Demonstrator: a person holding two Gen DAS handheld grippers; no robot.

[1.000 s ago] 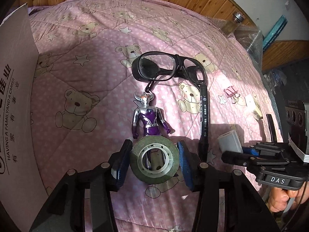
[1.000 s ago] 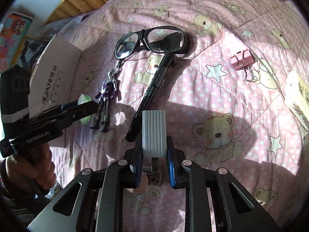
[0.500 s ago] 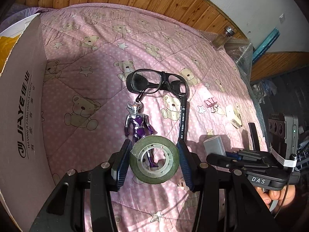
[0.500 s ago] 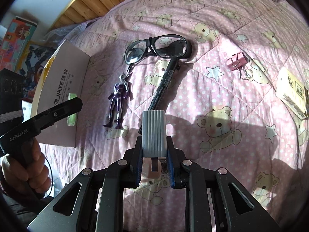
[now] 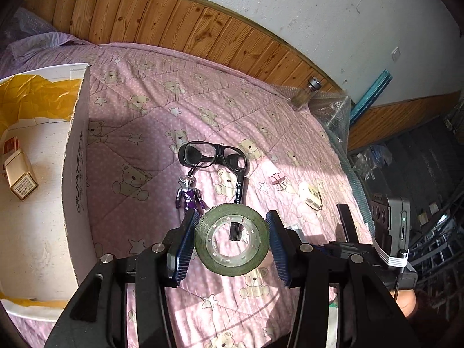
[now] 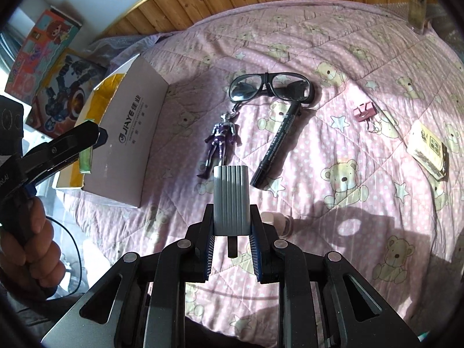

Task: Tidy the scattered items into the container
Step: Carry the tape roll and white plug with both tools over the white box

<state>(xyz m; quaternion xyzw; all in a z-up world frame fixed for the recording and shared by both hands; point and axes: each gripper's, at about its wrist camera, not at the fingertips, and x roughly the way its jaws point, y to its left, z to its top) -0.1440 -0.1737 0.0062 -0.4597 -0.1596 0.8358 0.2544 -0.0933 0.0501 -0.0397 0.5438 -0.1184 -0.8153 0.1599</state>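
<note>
Meanwhile, the left tool point(image 5: 231, 242) was clamped on a green tape roll point(image 5: 231, 240) beside the cardboard box point(image 5: 76, 174); the right tool point(image 6: 231, 233) gripped a grey ribbed block point(image 6: 231, 200) above the bed point(image 6: 362, 203)

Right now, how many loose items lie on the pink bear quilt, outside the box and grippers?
5: black-framed glasses, purple toy figure hooked to them, black marker pen below, pink binder clip, tan printed packet far right. Others may be hidden behind the grippers.

box point(image 6: 127, 145) left of figurine point(image 6: 220, 145), marker point(image 6: 278, 142) right
</note>
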